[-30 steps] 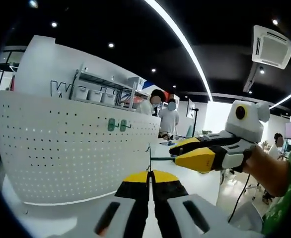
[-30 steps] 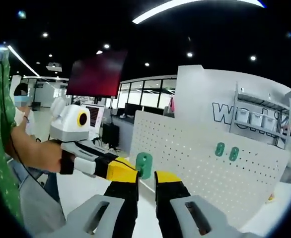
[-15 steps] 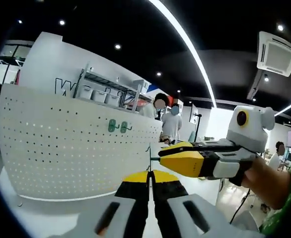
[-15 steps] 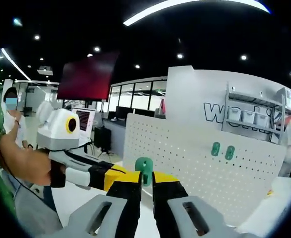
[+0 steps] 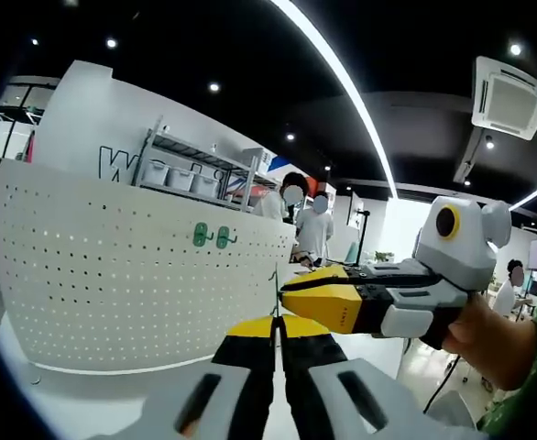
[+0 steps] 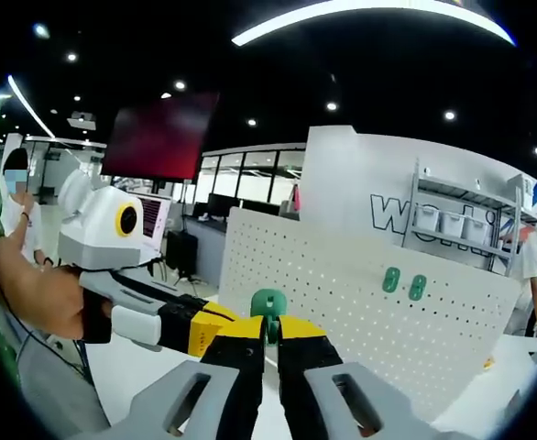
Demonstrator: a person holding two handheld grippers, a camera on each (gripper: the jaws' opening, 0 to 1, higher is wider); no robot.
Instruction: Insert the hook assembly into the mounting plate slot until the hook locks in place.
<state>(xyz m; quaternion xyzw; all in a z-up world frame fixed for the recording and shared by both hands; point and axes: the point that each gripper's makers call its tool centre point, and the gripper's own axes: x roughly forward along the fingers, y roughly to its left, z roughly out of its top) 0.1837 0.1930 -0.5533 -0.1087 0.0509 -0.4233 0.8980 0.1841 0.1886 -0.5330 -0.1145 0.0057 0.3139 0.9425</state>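
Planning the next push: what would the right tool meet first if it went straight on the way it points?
Probably the white pegboard beyond the green hook that the right tool holds; depth is unclear.

A white table (image 5: pixel 113 403) carries an upright white pegboard (image 5: pixel 113 275), standing directly on it; two green hooks (image 5: pixel 211 236) sit on the board

the left gripper view is looking forward along its own jaws, facing the white pegboard (image 5: pixel 140 275) from near, its face curving across the left half. the right gripper view is looking from the other side, with the pegboard (image 6: pixel 360 312) sitting to the right. both views are sharing the board, its two green hooks (image 5: pixel 209 236) (image 6: pixel 403 282) and the shelf rack (image 5: pixel 191 165) (image 6: pixel 456 215) behind.
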